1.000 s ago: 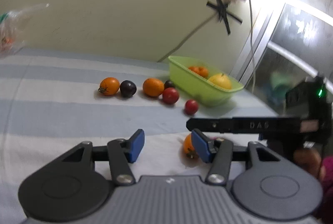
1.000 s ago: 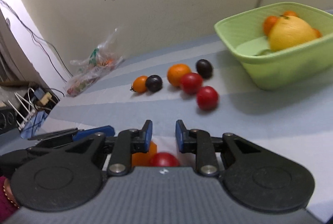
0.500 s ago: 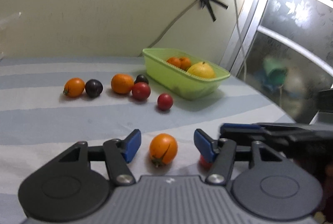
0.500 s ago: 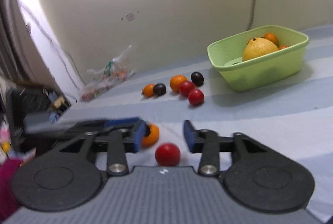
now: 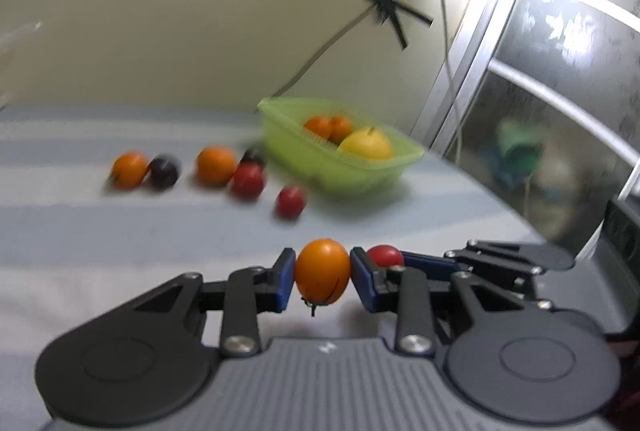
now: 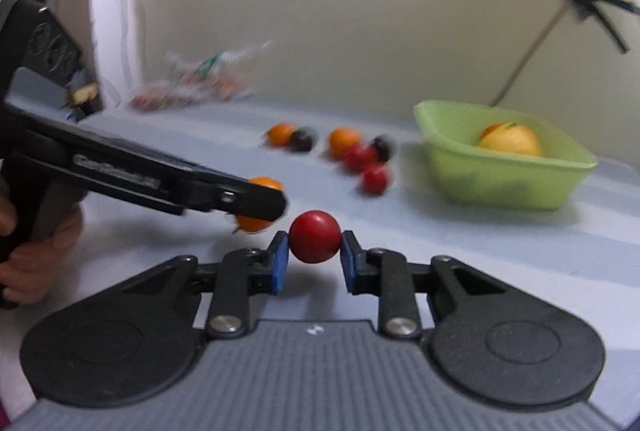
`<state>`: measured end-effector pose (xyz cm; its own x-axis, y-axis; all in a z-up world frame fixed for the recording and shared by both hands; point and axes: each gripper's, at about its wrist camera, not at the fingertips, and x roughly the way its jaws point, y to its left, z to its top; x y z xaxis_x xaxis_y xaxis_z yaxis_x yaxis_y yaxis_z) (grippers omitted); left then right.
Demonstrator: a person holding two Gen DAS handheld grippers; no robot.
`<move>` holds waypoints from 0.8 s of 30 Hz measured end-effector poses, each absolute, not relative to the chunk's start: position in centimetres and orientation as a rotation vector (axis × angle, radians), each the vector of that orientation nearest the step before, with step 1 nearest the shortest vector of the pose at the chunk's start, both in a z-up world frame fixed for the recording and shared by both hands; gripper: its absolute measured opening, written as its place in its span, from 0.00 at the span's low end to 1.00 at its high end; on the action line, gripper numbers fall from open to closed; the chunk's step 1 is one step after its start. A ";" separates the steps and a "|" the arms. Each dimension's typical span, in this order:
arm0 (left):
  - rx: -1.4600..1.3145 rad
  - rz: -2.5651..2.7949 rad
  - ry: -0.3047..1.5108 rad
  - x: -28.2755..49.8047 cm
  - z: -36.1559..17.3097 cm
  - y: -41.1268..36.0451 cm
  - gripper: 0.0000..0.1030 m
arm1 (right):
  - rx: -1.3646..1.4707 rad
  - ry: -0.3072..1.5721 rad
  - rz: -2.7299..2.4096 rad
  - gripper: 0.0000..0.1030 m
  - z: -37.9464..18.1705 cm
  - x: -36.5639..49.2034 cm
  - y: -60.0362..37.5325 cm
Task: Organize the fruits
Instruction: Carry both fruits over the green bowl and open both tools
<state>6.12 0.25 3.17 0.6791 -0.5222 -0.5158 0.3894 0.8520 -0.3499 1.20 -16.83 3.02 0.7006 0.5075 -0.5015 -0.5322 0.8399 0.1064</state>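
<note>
My left gripper point(image 5: 322, 281) is shut on an orange fruit point(image 5: 322, 277) and holds it just above the striped cloth. My right gripper point(image 6: 314, 254) is shut on a red fruit point(image 6: 315, 242), which also shows in the left wrist view point(image 5: 385, 255). The two grippers are side by side; the left one with its orange fruit point(image 6: 258, 203) shows in the right wrist view. A green basket point(image 5: 340, 167) further back holds a yellow fruit point(image 5: 366, 144) and two orange ones.
Several loose fruits lie in a row left of the basket: orange point(image 5: 129, 169), dark point(image 5: 163, 171), orange point(image 5: 215, 165), red point(image 5: 248, 181), red point(image 5: 291, 201). A plastic bag point(image 6: 192, 83) lies by the wall. A window frame point(image 5: 472, 71) stands to the right.
Both grippers have closed: the left on the orange fruit, the right on the red fruit. Both fruits have come up off the cloth.
</note>
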 end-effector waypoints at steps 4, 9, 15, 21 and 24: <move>-0.274 -0.556 0.622 10.2 5.7 -2.1 0.29 | -0.003 0.470 0.483 0.29 4.1 4.0 -20.0; -0.299 -0.534 0.620 16.8 6.8 -6.0 0.29 | 0.054 0.391 0.326 0.30 5.0 9.3 -23.8; -0.321 -0.461 0.689 22.0 4.8 -8.0 0.29 | 0.123 0.429 0.250 0.30 3.3 15.3 -26.7; -0.272 -0.420 0.719 22.7 3.3 -9.2 0.40 | 0.131 0.416 0.239 0.53 2.3 16.2 -27.4; -0.282 -0.427 0.707 21.6 3.7 -8.5 0.38 | 0.142 0.397 0.244 0.53 2.7 15.3 -27.6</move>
